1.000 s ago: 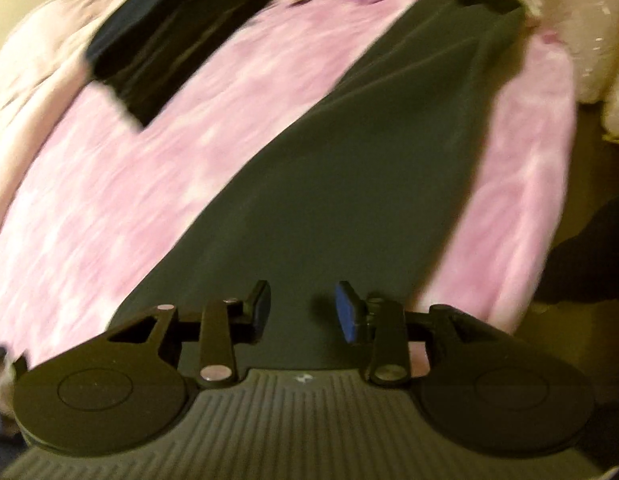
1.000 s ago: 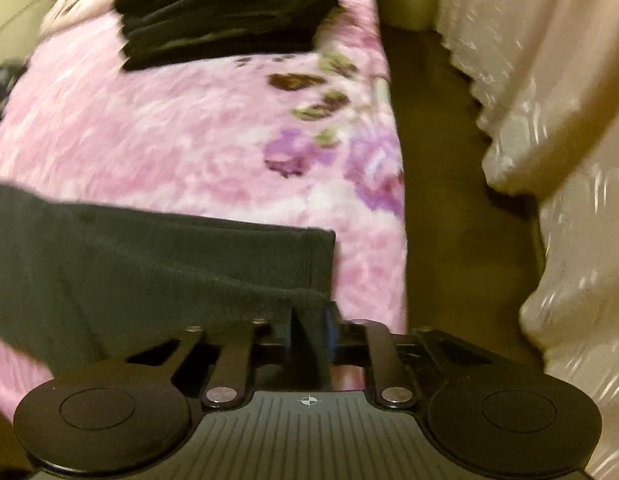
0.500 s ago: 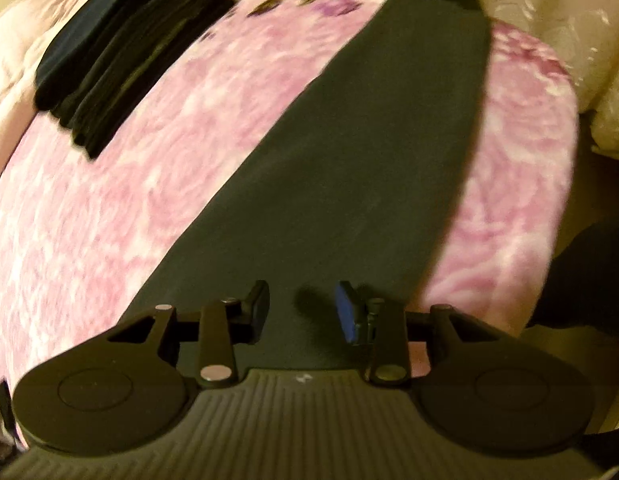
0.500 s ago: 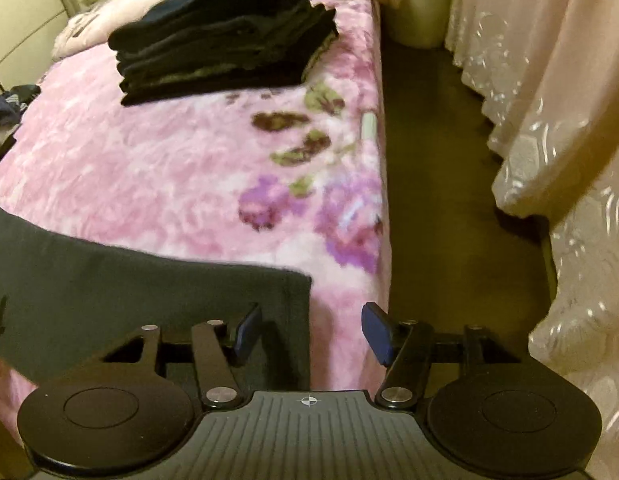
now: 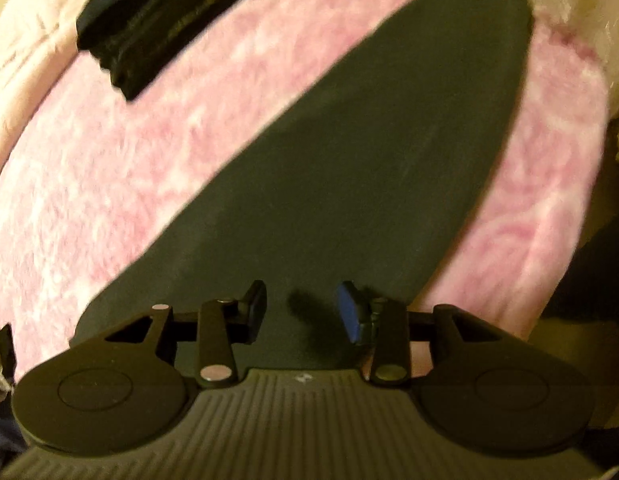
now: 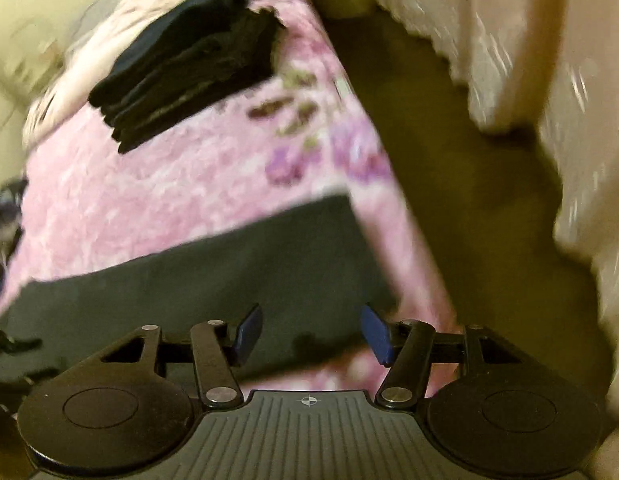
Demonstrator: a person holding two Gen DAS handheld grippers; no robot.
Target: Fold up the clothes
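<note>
A long dark grey garment (image 5: 369,152) lies flat on the pink blanket (image 5: 129,160), running from my left gripper up to the far right. My left gripper (image 5: 301,292) hovers over its near end, open, with nothing between the blue pads. In the right wrist view the garment's other end (image 6: 229,264) lies by the bed's edge. My right gripper (image 6: 311,320) stands open just above it, pads clear of the cloth.
A stack of folded dark clothes (image 6: 189,68) sits at the far end of the bed, also seen in the left wrist view (image 5: 161,20). Brown floor (image 6: 469,180) and a pale curtain (image 6: 549,60) lie to the right of the bed. A pale quilt (image 5: 25,52) borders the blanket.
My right gripper opened and let go of the garment's corner, which now lies flat on the blanket; its wrist then rolled. The left gripper stayed open and shifted slightly.
</note>
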